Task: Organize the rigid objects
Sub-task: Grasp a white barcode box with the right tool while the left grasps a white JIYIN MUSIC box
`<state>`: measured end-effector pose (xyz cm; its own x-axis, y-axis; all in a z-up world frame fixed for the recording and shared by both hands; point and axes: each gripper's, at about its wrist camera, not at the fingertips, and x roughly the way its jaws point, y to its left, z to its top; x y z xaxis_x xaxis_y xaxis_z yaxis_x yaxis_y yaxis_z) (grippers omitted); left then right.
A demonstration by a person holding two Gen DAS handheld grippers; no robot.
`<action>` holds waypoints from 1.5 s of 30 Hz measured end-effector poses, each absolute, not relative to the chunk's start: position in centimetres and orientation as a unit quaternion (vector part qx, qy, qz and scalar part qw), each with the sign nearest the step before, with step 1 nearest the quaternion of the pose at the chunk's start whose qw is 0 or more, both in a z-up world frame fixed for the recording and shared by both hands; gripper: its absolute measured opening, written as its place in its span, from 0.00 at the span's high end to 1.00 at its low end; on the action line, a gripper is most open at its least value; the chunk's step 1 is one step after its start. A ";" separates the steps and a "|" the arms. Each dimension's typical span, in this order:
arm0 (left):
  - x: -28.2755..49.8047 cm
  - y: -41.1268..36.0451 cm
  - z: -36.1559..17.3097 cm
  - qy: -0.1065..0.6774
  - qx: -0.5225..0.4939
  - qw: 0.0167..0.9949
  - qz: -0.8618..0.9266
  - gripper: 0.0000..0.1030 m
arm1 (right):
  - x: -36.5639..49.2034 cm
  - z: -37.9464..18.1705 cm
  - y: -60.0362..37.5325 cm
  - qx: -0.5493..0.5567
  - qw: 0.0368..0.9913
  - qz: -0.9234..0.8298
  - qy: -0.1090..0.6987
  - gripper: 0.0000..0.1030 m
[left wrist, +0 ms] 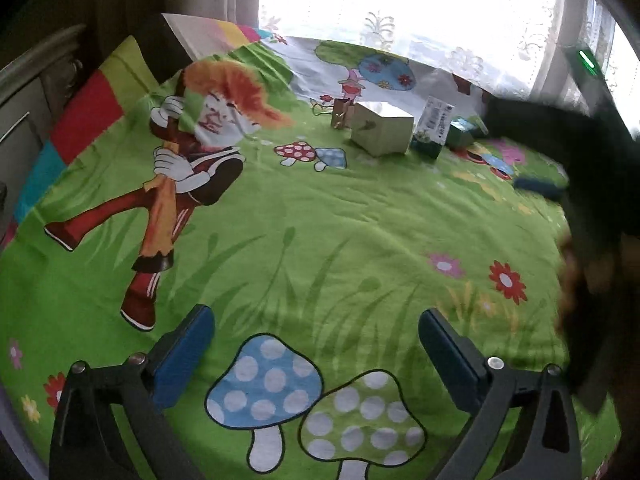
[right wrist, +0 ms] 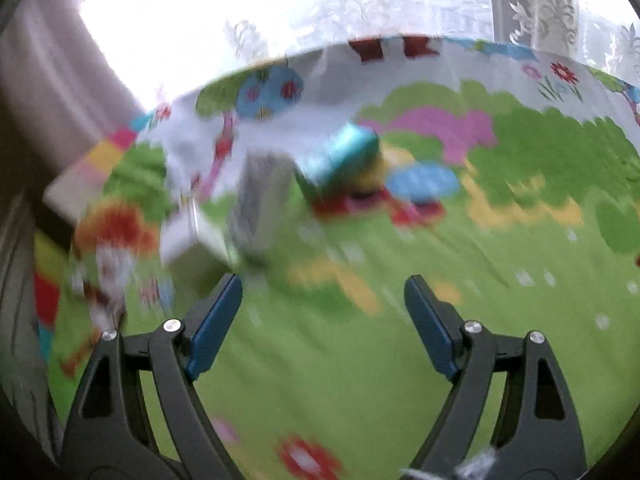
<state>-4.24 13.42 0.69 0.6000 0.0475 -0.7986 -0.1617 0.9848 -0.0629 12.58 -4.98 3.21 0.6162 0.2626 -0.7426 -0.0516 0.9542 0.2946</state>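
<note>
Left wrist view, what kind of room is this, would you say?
Most likely a bedroom: a cartoon-print bedsheet covers a wide soft surface, a pillow lies at its edge, and a lace curtain hangs over a bright window.

Bed sheet [left wrist: 320, 216]: spread across the whole bed, under everything else.
Large box [left wrist: 382, 128]: stood on the sheet at 12 o'clock from the left gripper [left wrist: 316, 354].
Small bag [left wrist: 342, 114]: just beside the large box, at its 10 o'clock, farther back.
Labelled carton [left wrist: 432, 132]: at the large box's 3 o'clock, close by.
Small box [left wrist: 466, 130]: at the carton's 3 o'clock, nearly touching.
Pillow [left wrist: 86, 116]: lay at the sheet's 10 o'clock edge.
Window curtain [left wrist: 400, 8]: hung behind the bed at 12 o'clock.
</note>
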 end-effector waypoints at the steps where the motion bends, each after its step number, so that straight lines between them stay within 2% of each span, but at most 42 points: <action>1: -4.2 13.3 0.6 0.445 -0.061 0.892 0.060 0.00 | 13.5 3.6 -4.2 0.132 0.891 0.087 0.425 0.17; 4: -3.9 13.0 0.5 0.451 -0.048 0.889 0.065 0.00 | 16.0 4.2 -1.7 0.127 0.894 0.064 0.425 0.17; 7: -3.8 13.0 0.4 0.452 -0.044 0.888 0.067 0.00 | 18.2 3.4 1.1 0.063 0.888 0.027 0.454 0.18; 9: -3.8 13.1 0.4 0.452 -0.045 0.889 0.065 0.00 | 18.3 2.3 1.7 0.025 0.882 0.014 0.470 0.42; 10: -3.8 13.2 0.4 0.452 -0.044 0.889 0.065 0.00 | 17.7 2.2 1.0 0.036 0.883 0.019 0.468 0.58; 11: -3.8 13.2 0.4 0.452 -0.044 0.889 0.065 0.00 | 17.1 2.1 0.5 0.031 0.877 0.030 0.479 0.64; 14: -3.8 13.3 0.4 0.450 -0.048 0.889 0.063 0.00 | 13.7 2.8 -2.4 0.031 0.877 0.111 0.467 0.64; 17: -3.9 13.2 0.4 0.451 -0.046 0.889 0.064 0.00 | 10.0 2.7 -6.1 -0.008 0.836 0.221 0.502 0.64; 20: -3.8 13.2 0.4 0.452 -0.043 0.889 0.065 0.00 | 6.4 2.6 -10.0 -0.082 0.811 0.241 0.526 0.63; 22: -3.8 13.1 0.4 0.452 -0.043 0.888 0.066 0.00 | 5.3 2.8 -11.6 -0.087 0.804 0.260 0.528 0.63; 23: -3.8 13.1 0.4 0.452 -0.043 0.888 0.066 0.00 | 4.9 2.8 -12.3 -0.087 0.807 0.258 0.524 0.58; 24: -3.8 13.1 0.3 0.452 -0.042 0.888 0.065 0.00 | 4.7 2.7 -13.0 -0.087 0.812 0.255 0.518 0.47; 26: -3.8 13.2 0.3 0.452 -0.042 0.889 0.064 0.00 | 5.0 2.3 -13.7 -0.082 0.824 0.250 0.501 0.39; 31: -3.8 13.2 0.3 0.453 -0.041 0.888 0.065 0.00 | 5.3 2.1 -13.1 -0.072 0.851 0.226 0.468 0.34; 34: -3.6 13.2 0.3 0.455 -0.043 0.887 0.072 0.00 | 4.2 1.7 -11.8 -0.126 0.870 0.207 0.430 0.38; 37: -2.0 13.1 0.3 0.467 -0.061 0.876 0.105 0.00 | 3.2 1.6 -12.5 -0.113 0.880 0.207 0.412 0.64; 45: 9.7 10.2 0.1 0.470 -0.071 0.870 0.132 0.00 | 3.3 1.5 -12.2 -0.113 0.882 0.201 0.411 0.64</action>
